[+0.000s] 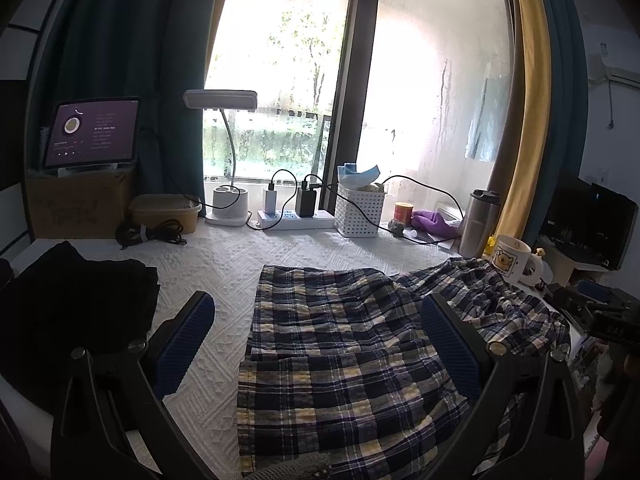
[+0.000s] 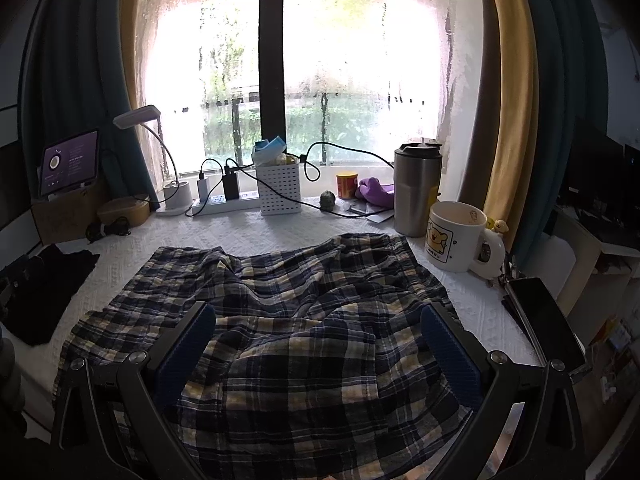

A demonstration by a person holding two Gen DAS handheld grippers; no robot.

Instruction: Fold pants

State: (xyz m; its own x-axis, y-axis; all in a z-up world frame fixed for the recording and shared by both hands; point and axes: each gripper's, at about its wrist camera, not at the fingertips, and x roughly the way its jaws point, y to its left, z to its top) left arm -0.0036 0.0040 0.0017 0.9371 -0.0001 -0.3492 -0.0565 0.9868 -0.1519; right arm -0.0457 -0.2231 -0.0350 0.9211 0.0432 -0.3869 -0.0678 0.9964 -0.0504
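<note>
While the plaid pants (image 2: pixel 280 320) lie rumpled across the white counter (image 2: pixel 224 232) at frame centre, the left claw (image 1: pixel 318 344) and right claw (image 2: pixel 318 348) hover spread wide, gripping nothing.

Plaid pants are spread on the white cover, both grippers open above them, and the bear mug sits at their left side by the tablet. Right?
Not quite: the bear mug sits right of the plaid pants, beside the steel tumbler, as the right wrist view shows. The rest holds.
</note>
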